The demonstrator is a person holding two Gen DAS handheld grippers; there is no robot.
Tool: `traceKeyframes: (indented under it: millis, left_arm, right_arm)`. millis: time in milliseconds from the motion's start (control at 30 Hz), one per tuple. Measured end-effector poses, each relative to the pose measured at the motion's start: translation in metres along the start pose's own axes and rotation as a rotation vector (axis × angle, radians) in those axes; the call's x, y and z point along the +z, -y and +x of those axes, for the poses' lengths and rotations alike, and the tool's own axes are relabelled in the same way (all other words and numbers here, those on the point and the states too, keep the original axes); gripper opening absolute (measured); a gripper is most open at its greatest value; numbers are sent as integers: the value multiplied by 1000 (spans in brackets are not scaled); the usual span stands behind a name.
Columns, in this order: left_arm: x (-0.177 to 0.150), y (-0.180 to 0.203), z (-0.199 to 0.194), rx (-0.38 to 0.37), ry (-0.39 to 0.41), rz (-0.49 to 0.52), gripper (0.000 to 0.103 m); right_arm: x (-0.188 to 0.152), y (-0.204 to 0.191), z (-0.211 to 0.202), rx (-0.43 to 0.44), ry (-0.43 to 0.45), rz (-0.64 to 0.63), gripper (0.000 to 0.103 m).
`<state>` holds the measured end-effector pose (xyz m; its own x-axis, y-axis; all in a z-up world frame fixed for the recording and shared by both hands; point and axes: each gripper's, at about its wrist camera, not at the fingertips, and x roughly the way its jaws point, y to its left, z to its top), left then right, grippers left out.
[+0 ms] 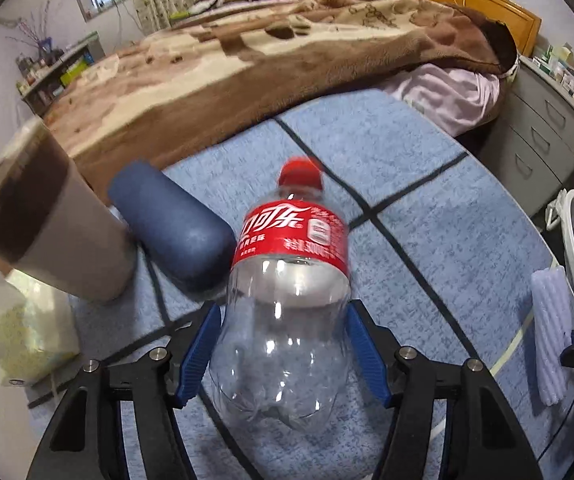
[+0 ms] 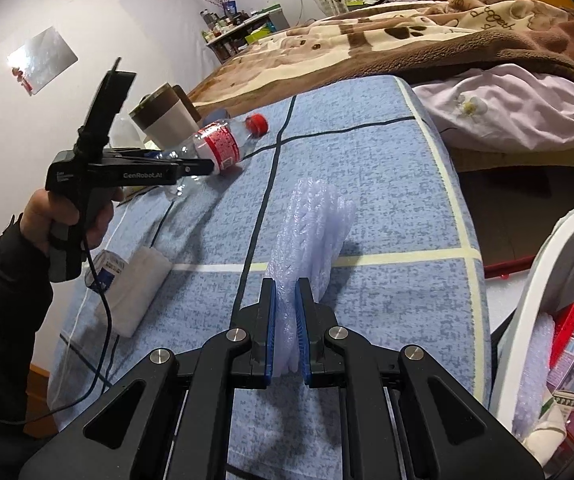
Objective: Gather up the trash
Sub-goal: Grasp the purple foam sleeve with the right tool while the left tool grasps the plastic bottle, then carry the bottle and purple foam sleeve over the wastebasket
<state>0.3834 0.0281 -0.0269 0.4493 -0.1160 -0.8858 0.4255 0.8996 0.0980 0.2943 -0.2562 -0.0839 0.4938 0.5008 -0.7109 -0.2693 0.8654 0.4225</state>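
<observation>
Left gripper [image 1: 283, 344] clamps the empty cola bottle [image 1: 287, 300] mid-frame; right gripper [image 2: 285, 336] pinches foam wrap [image 2: 311, 232] btm-centre. Risk: slick bottle squirts out, thin wrap slips before reaching bin [image 2: 547, 264].

**Empty bottle between the blue pads**

The left gripper [image 1: 285, 354] holds a clear cola bottle [image 1: 287, 300] at centre, red cap [image 1: 301, 174] pointing up the frame. A blue case [image 1: 175, 224] and a brown cup [image 1: 43, 216] stand at left on the blue cloth [image 1: 427, 200].

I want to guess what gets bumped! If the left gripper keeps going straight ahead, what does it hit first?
Probably the empty cola bottle: it already sits between the left gripper fingers.
</observation>
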Motion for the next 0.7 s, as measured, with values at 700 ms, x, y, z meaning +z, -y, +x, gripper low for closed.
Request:
traceKeyframes:
  millis: [700]
  left_arm:
    - [-37, 73, -119, 14, 180, -85, 61]
  right_arm:
    - [-18, 8, -70, -32, 113, 4, 10]
